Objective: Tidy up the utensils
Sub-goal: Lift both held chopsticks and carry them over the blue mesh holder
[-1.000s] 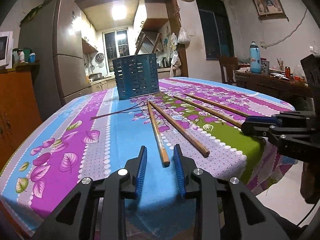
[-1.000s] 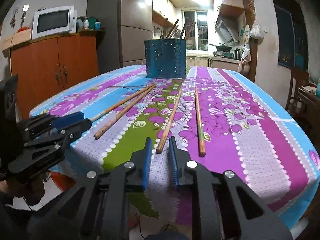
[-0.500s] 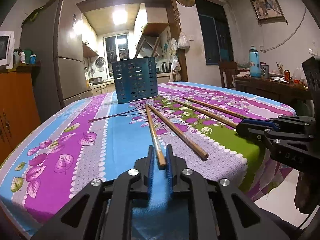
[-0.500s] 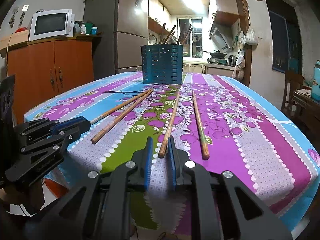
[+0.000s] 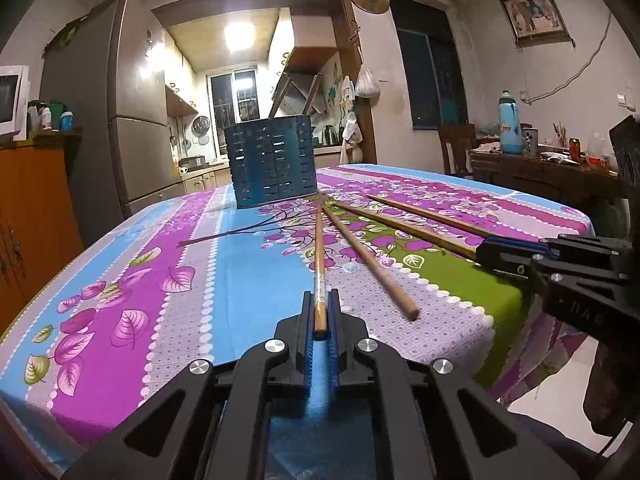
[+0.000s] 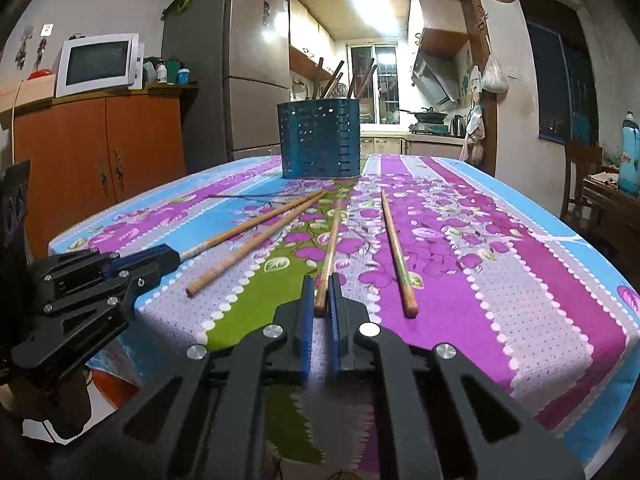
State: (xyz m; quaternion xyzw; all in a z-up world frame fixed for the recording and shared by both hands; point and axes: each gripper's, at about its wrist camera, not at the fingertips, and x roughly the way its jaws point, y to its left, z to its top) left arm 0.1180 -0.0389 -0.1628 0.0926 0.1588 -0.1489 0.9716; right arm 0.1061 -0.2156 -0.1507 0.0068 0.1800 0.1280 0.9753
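A floral-clothed table (image 5: 132, 280) carries four chopsticks (image 6: 396, 248) (lying loose) and a blue holder (image 6: 320, 140).

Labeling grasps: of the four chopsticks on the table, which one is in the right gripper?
The third chopstick from the left, its near end between the right gripper; the rightmost chopstick lies free beside it.

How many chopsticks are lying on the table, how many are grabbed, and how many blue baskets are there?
Chopsticks lying loose on the tablecloth: 2, one and another
Chopsticks grabbed by grippers: 2, left gripper's and right gripper's
Blue baskets: 1
Total: 5
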